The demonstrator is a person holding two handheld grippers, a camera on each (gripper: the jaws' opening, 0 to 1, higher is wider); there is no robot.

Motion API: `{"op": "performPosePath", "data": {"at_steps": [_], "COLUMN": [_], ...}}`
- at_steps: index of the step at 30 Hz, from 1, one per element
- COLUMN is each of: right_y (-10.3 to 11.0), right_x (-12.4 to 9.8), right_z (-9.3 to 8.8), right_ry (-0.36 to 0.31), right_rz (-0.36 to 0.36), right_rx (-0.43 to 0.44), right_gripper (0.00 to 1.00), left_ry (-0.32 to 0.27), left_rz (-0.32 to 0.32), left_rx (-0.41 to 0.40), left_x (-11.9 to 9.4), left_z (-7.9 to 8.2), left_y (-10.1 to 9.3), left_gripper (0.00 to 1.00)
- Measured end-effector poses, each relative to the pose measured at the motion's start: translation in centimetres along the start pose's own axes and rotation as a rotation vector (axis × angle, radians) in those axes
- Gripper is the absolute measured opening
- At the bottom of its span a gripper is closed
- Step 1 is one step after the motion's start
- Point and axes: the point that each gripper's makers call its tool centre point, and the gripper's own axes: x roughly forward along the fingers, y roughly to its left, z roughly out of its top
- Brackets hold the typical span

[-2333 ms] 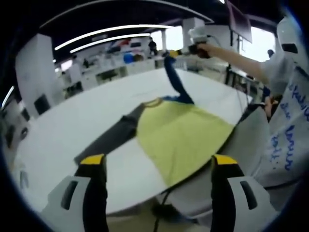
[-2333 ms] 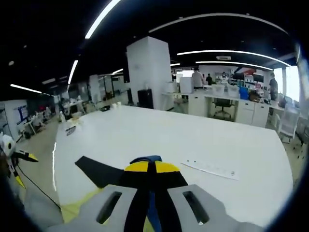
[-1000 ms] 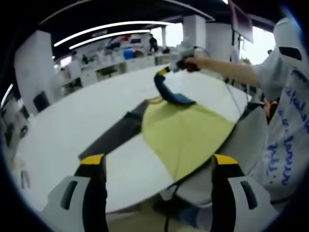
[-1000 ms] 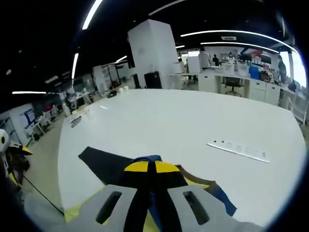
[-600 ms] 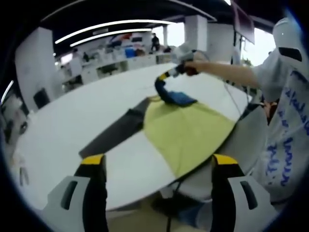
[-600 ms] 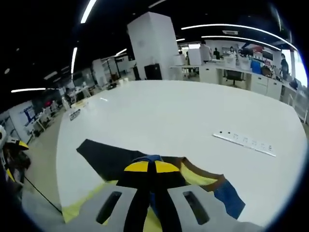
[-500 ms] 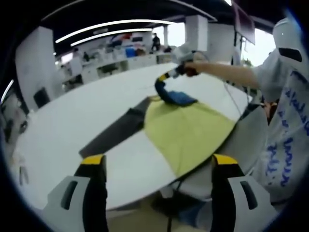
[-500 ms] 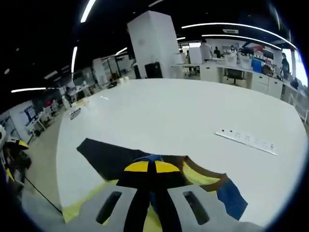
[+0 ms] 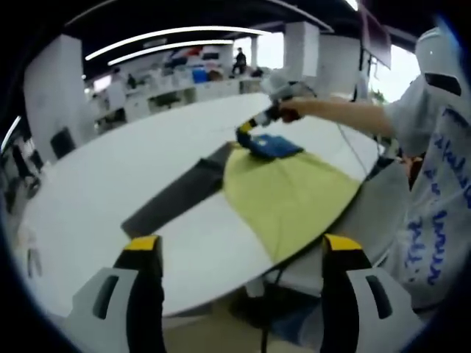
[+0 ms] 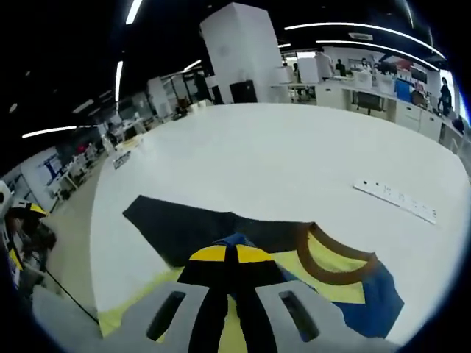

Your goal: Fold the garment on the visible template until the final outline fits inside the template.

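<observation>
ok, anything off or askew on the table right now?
One thing: the yellow shirt hangs past the edge of the white table nearest the person, so part of it is off the top. The right gripper is shut on the blue sleeve, laying it across the shirt; the dark sleeve lies flat.

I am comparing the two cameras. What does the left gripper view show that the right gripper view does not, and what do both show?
Left gripper view: the left hand-held gripper, open and away from the garment, and the person's arm.

Right gripper view: the brown collar and a white strip lying on the table.

Both: the white table, the yellow garment with its blue sleeve and dark sleeve, and the right hand-held gripper, shut on the blue sleeve.
</observation>
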Motion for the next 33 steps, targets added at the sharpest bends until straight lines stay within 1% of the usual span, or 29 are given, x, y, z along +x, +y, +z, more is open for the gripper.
{"op": "performPosePath", "data": {"at_steps": [4, 7, 10, 15, 20, 24, 26, 33], "right_y": [0.6, 1.1, 1.2, 1.8, 1.7, 2.3, 2.5, 3.0], "right_x": [1.2, 1.8, 2.5, 3.4, 4.5, 4.8, 4.9, 4.8], "right_z": [-0.9, -1.2, -1.8, -2.5, -3.2, -4.2, -4.5, -4.3], "right_ry": [0.027, 0.042, 0.067, 0.084, 0.104, 0.139, 0.14, 0.118], "right_rz": [0.013, 0.018, 0.009, 0.021, 0.018, 0.023, 0.029, 0.052], "right_rx": [0.0, -0.002, -0.037, -0.029, -0.026, -0.064, -0.071, -0.083], "right_gripper": [0.02, 0.02, 0.02, 0.02, 0.02, 0.02, 0.02, 0.02], "left_ry": [-0.001, 0.002, -0.005, 0.003, 0.005, 0.006, 0.009, 0.012], "left_rz": [0.0, 0.002, -0.013, -0.012, -0.008, -0.006, -0.008, -0.021], "left_rx": [-0.003, -0.005, -0.011, -0.019, -0.027, -0.031, -0.031, -0.024], "left_x": [-0.1, -0.2, -0.2, -0.2, -0.2, -0.2, -0.1, 0.3], "left_z": [0.0, -0.2, -0.2, -0.6, -0.9, -1.0, -1.0, -0.9], "left_y": [0.4, 0.7, 0.6, 0.9, 1.4, 1.7, 1.8, 1.9], "left_gripper": [0.85, 0.85, 0.85, 0.85, 0.84, 0.84, 0.84, 0.84]}}
